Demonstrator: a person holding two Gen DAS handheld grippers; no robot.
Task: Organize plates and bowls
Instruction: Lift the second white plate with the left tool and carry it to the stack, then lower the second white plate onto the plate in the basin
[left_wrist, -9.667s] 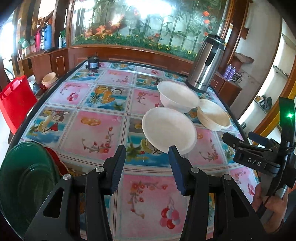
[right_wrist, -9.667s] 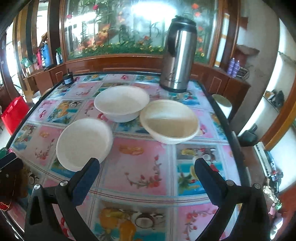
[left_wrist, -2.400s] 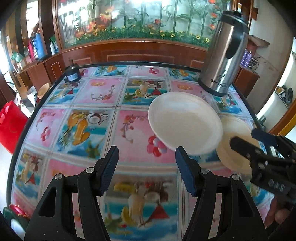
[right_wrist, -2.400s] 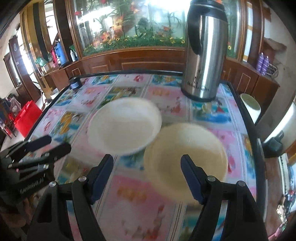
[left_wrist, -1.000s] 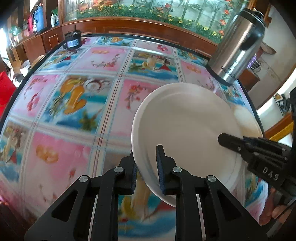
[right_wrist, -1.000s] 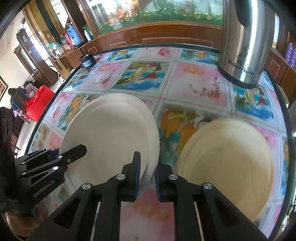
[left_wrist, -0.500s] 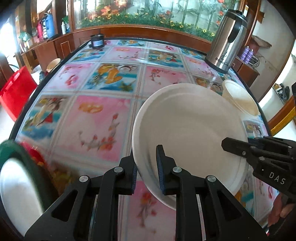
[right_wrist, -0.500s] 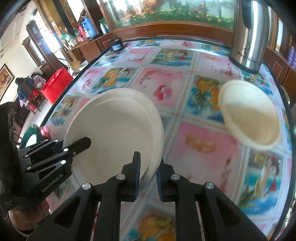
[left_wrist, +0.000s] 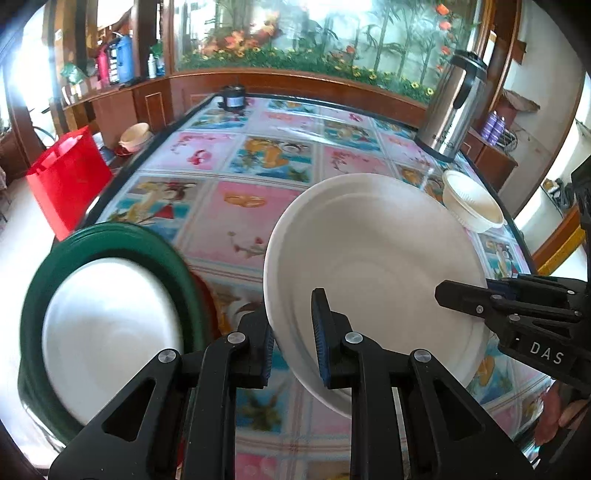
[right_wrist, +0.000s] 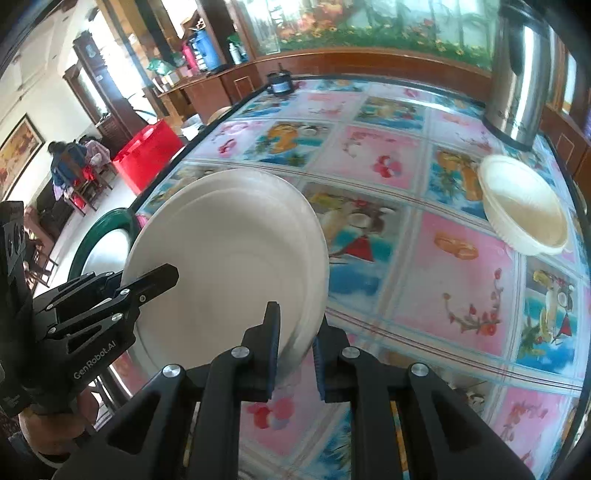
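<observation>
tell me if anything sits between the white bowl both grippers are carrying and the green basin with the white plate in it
Nothing visible does. The white bowl, pinched at opposite rims by the left gripper and right gripper, hangs over bare tablecloth. The green basin lies right beside it, only open space between.

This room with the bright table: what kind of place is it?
Probably a home or small eatery's dining room: a fruit-patterned table, a steel thermos, and wooden cabinets along the wall.

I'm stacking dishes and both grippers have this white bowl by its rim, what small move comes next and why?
Probably carry the white bowl on toward the green basin at the table's near left. Left gripper and right gripper pinch opposite rims, and a white dish already sits there.
</observation>
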